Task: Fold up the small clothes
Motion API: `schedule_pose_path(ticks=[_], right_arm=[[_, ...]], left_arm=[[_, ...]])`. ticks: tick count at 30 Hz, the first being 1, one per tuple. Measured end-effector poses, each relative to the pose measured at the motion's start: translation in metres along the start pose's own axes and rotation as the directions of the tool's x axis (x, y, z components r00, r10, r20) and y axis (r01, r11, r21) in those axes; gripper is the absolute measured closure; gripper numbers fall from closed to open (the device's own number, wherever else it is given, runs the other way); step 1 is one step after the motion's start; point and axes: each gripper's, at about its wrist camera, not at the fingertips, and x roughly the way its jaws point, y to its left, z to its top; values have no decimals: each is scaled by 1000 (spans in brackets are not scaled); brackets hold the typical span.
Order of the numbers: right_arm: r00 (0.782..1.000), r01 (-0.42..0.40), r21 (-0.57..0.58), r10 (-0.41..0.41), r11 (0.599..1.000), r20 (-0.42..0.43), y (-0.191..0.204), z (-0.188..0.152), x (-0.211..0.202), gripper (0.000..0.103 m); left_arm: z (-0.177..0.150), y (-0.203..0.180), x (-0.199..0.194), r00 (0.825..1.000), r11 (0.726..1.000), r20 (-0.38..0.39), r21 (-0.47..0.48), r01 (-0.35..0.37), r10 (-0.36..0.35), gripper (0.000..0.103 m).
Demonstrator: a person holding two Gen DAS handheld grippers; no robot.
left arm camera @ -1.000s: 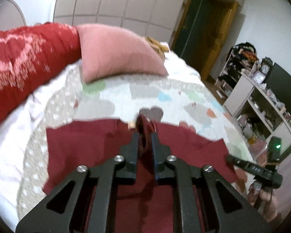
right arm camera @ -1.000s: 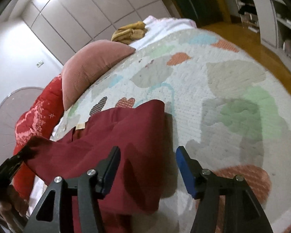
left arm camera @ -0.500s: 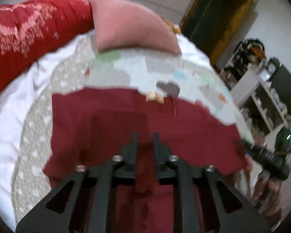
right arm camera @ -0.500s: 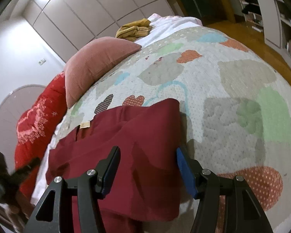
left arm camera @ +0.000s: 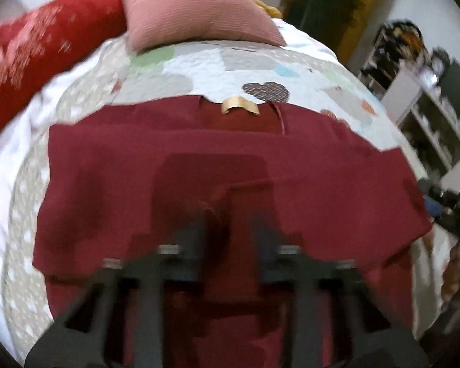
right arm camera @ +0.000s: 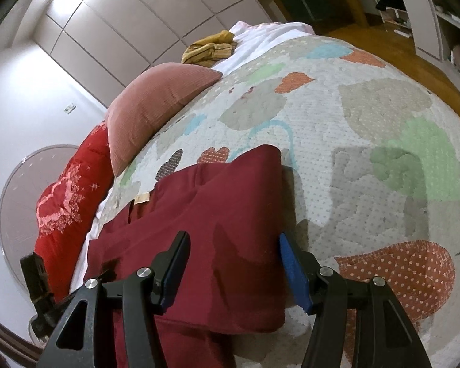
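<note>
- Dark red garment [left arm camera: 174,165] lies spread flat on the patchwork quilt [right arm camera: 368,128] of the bed, its tan neck label [left arm camera: 239,104] toward the pink pillow [left arm camera: 196,9].
- Right gripper [right arm camera: 233,271] is spread wide over the garment's right edge.
- Left gripper [left arm camera: 230,230], blurred, has its fingers apart above the cloth.
</note>
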Motion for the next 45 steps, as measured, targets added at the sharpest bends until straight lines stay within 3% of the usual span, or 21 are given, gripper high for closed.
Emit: schedule_pose_path(ticks=[3,8,12,18,25,26,27,28,30,33,38,41,44,45], right_arm=[[1000,6,9,-6,1000,-1,-2,0,-1,45],[999,7,10,-7,1000,42,-1,3,-12,45],[999,9,5,-9,1000,50,5,7,-14,45],[999,30,-36,-30,999,17,15,10,1,45],[997,37,-84,-42,996,-64,23,12,36,46],[996,41,-118,-50,992,-73,26,11,40,51],[995,64,-158,-76,985,-69,29,11,44,74],[993,90,-188,-103,978,-61,31,11,46,83],[992,112,-206,-122,972,-39,31,14,45,90],[988,150,-192,-156,970,-17,22,15,42,91],[961,277,-120,-278,953,9,-6,14,35,93],[979,205,-102,-204,973,24,-1,13,10,93],[992,127,-194,-120,973,45,30,4,-8,91],[994,109,-236,-104,966,36,42,0,-9,90]], left_arm=[[9,0,-8,999,1000,16,-2,28,-28,98],[40,9,-50,990,999,133,-4,47,-46,99],[64,29,-69,980,999,198,-36,2,5,99],[46,68,-53,992,991,120,-131,-28,43,99],[26,77,-25,998,985,49,-172,-33,42,99],[26,77,-24,998,985,47,-171,-33,42,99],[25,76,-23,998,985,45,-169,-34,42,99],[24,75,-22,998,986,42,-162,-38,46,99],[22,76,-19,997,986,42,-158,-57,64,99],[19,87,-9,998,979,9,-194,-67,70,98],[12,96,-12,997,975,-27,-207,-76,72,94],[10,96,-25,996,973,-4,-212,-92,94,94],[9,91,-39,993,973,37,-203,-105,115,93],[8,87,-41,993,975,46,-198,-100,111,85]])
